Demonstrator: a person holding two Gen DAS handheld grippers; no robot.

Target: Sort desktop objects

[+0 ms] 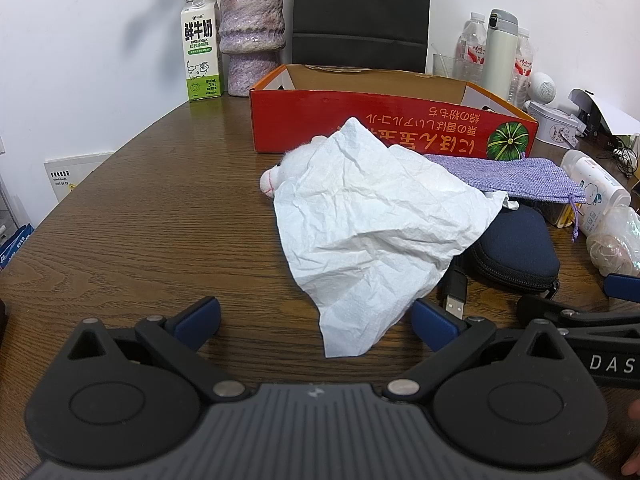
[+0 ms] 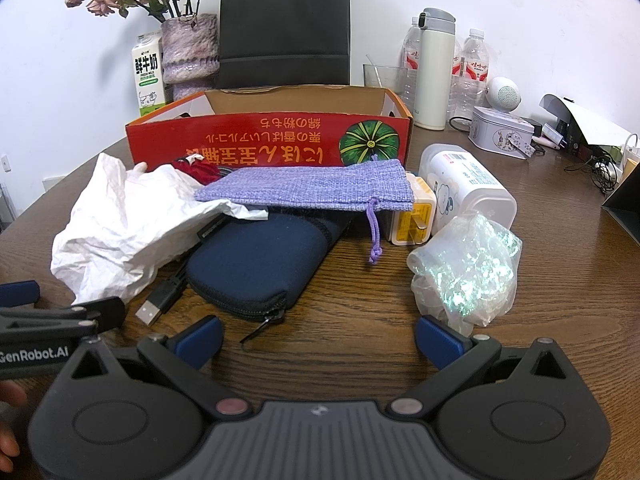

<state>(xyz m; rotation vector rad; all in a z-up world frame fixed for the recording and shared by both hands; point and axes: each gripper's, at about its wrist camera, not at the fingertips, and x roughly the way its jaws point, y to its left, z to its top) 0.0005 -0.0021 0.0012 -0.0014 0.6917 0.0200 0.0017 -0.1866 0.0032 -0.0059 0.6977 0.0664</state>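
A crumpled white tissue [image 1: 360, 220] lies on the wooden table, draped over a small white plush toy [image 1: 270, 180]; it also shows in the right wrist view [image 2: 116, 220]. My left gripper [image 1: 316, 322] is open and empty, with the tissue's near corner between its fingers. My right gripper [image 2: 318, 340] is open and empty, just short of a navy zip pouch [image 2: 264, 260]. A purple woven drawstring bag [image 2: 308, 190] rests on the pouch. A black USB plug [image 2: 154, 308], a yellow-white charger [image 2: 412, 216], a white plastic jar [image 2: 464, 188] and crinkled iridescent film [image 2: 464, 268] lie around. A red open cardboard box [image 2: 240, 140] stands behind.
At the back stand a milk carton [image 1: 201, 52], a purple vase [image 1: 252, 36], a black paper bag [image 2: 284, 24], a white thermos [image 2: 436, 68], water bottles [image 2: 474, 72], a round white speaker [image 2: 504, 94] and a tin [image 2: 502, 132]. Cables [image 2: 600, 168] lie far right.
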